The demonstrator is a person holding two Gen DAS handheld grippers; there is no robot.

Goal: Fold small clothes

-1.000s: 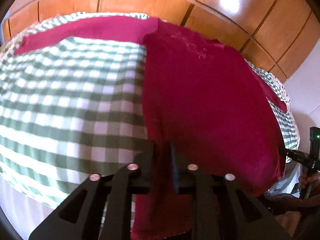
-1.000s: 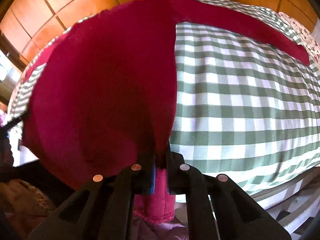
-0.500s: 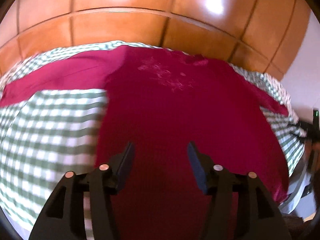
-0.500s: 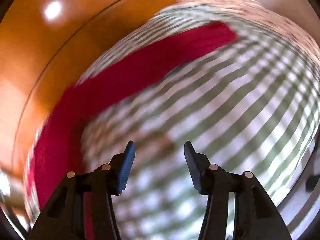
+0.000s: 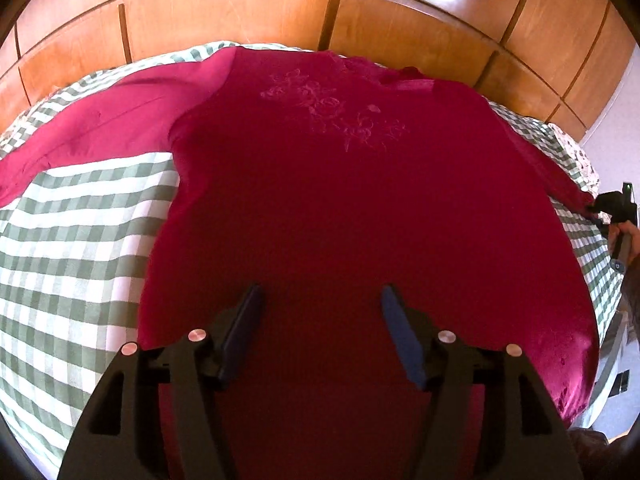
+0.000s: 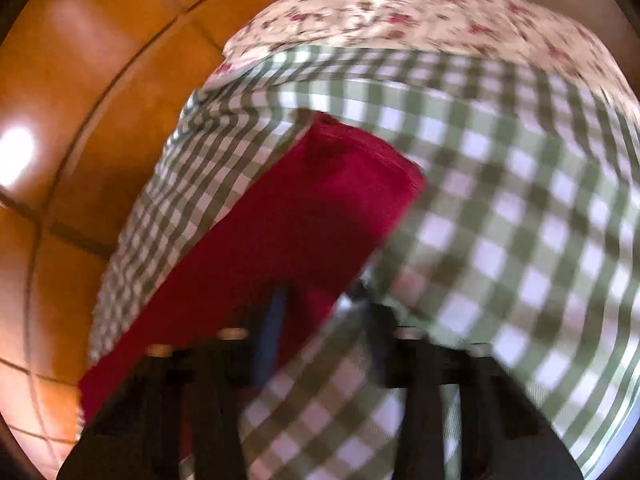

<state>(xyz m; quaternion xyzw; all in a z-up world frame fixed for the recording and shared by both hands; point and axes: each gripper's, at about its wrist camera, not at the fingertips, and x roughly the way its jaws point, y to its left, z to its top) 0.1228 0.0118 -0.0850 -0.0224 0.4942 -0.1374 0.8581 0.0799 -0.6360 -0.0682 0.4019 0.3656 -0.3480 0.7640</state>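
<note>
Red is the colour of the shirt [image 5: 360, 208] that lies flat on the bed, filling the middle of the left view. It has a pale flower pattern near its top. One sleeve [image 5: 100, 128] runs out to the left edge of the frame. Under it is a green and white checked sheet [image 5: 72, 248]. Behind the bed, across the top of the frame, stands a shiny brown wooden wall [image 5: 320, 12].

The left gripper [image 5: 320, 312] sits at the bottom, above the shirt. Its jaws are opening and nothing is between them.

The right view is blurry. The right gripper [image 6: 316, 312] at the bottom is pressed shut on the other sleeve [image 6: 300, 216]. A flowery cloth [image 6: 420, 12] lies at the top.
</note>
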